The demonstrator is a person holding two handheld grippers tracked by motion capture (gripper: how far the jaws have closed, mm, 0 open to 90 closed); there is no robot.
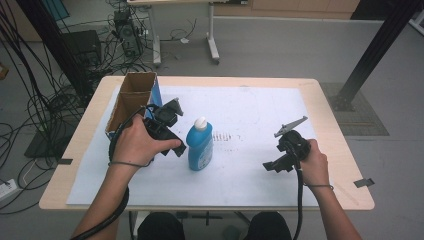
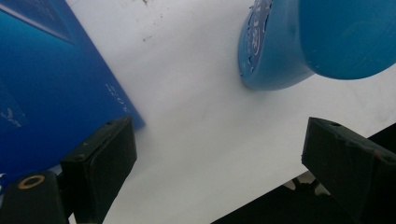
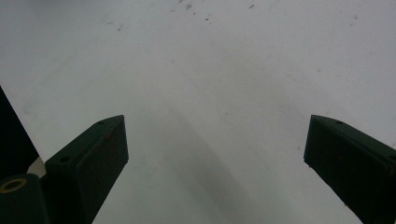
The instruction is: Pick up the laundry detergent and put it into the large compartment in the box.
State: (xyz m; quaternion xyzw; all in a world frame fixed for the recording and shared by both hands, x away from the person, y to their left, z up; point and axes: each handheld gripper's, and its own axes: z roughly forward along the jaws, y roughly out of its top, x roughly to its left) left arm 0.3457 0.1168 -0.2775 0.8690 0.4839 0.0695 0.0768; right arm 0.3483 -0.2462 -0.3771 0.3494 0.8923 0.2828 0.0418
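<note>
**Both grippers wide, nothing gripped**

Black jaws of the left gripper [image 2: 219,163] stand wide apart over white paper [image 2: 196,116], the blue bottle [image 2: 317,42] ahead, unheld. High view adds its white cap [image 1: 200,122], the cardboard box [image 1: 131,100] and the right gripper [image 1: 274,166], jaws spread, empty.
</note>
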